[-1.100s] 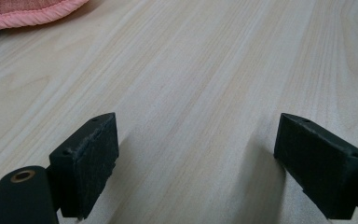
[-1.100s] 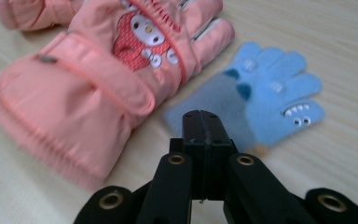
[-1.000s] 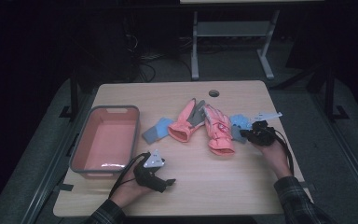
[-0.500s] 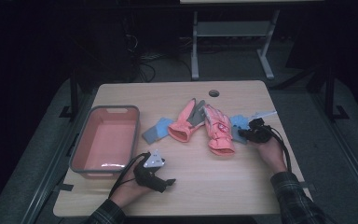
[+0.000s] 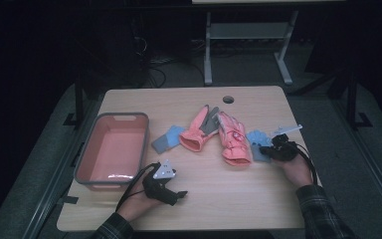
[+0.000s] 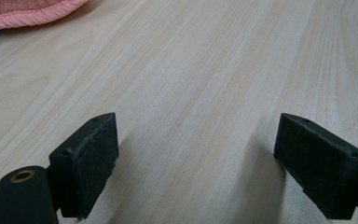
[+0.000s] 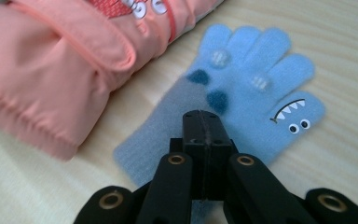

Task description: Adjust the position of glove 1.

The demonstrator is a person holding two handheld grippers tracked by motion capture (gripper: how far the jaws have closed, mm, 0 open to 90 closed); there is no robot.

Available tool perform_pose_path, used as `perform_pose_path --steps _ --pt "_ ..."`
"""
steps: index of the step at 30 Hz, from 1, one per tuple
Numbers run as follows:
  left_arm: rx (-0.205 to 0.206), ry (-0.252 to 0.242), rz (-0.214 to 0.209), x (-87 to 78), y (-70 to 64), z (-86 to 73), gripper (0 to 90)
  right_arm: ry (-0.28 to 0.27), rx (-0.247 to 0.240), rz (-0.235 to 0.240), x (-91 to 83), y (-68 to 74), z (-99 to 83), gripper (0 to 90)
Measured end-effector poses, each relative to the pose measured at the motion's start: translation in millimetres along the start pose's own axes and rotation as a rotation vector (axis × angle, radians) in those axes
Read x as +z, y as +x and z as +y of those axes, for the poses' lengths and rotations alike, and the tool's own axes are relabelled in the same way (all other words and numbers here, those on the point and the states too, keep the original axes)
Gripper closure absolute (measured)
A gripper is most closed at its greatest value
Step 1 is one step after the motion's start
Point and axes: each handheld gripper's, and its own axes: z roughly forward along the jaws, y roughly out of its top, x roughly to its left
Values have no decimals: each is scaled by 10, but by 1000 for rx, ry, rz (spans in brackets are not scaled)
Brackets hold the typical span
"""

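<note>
Your right gripper (image 7: 204, 122) has its jaws pressed together over the cuff end of the small blue glove (image 7: 256, 88), which lies flat on the bench (image 5: 238, 199) just beside the pink ski glove (image 5: 233, 139). Whether any knit is caught between them is unclear, so lift slowly and watch whether the cuff rises before carrying it toward the pink bin (image 5: 110, 149). Your left gripper (image 6: 205, 163) rests near the bin, jaws wide apart over bare wood. Compared with a second ago, the right gripper has edged in toward the blue glove; the left has not moved.
</note>
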Motion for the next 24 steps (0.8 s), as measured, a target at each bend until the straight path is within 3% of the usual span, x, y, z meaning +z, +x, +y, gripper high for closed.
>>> perform_pose_path --steps 24 --pt "0 2 0 -2 0 1 129 41 -30 42 -303 280 -340 899"
